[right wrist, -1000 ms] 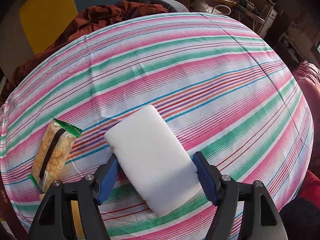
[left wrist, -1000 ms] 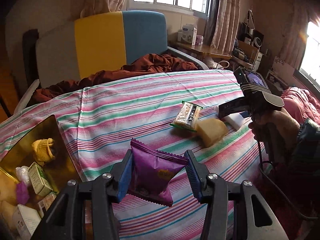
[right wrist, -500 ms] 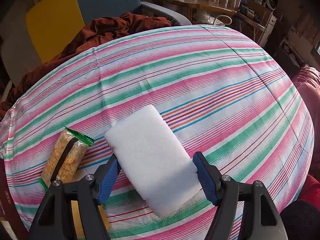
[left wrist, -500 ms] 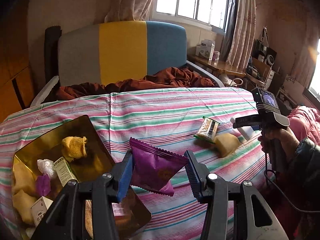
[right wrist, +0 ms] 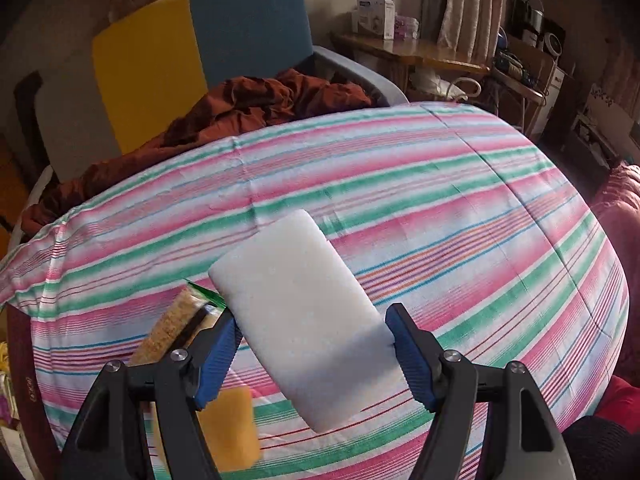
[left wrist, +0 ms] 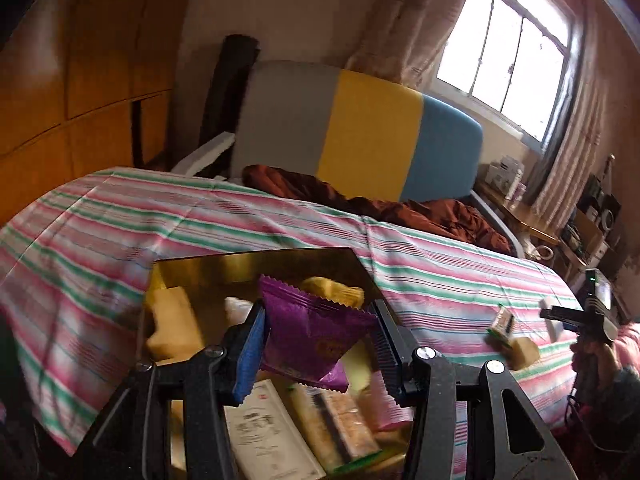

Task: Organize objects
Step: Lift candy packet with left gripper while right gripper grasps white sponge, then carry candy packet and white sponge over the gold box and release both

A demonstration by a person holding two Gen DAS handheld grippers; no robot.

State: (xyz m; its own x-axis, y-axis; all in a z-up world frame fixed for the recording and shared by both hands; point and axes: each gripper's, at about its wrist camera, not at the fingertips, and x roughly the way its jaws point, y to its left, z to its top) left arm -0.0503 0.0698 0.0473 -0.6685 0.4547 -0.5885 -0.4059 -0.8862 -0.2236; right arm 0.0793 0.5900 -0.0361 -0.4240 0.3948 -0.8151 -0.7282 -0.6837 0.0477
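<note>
Left gripper (left wrist: pixel 318 344), jaws clamped on purple packet (left wrist: pixel 314 340), hangs above gold tray (left wrist: pixel 256 264) for dropping in. Right gripper (right wrist: pixel 314 344) jaws grip white block (right wrist: pixel 296 312), lifted off striped bed (right wrist: pixel 440 208), likely tray-bound.

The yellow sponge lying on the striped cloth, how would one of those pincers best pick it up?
Probably from above, closing across the yellow sponge's two shorter sides. It lies flat on the striped cloth, a soft block, so its upright side faces suit flat pads. The snack packet sits close beside it, so come down clear of that.
</note>
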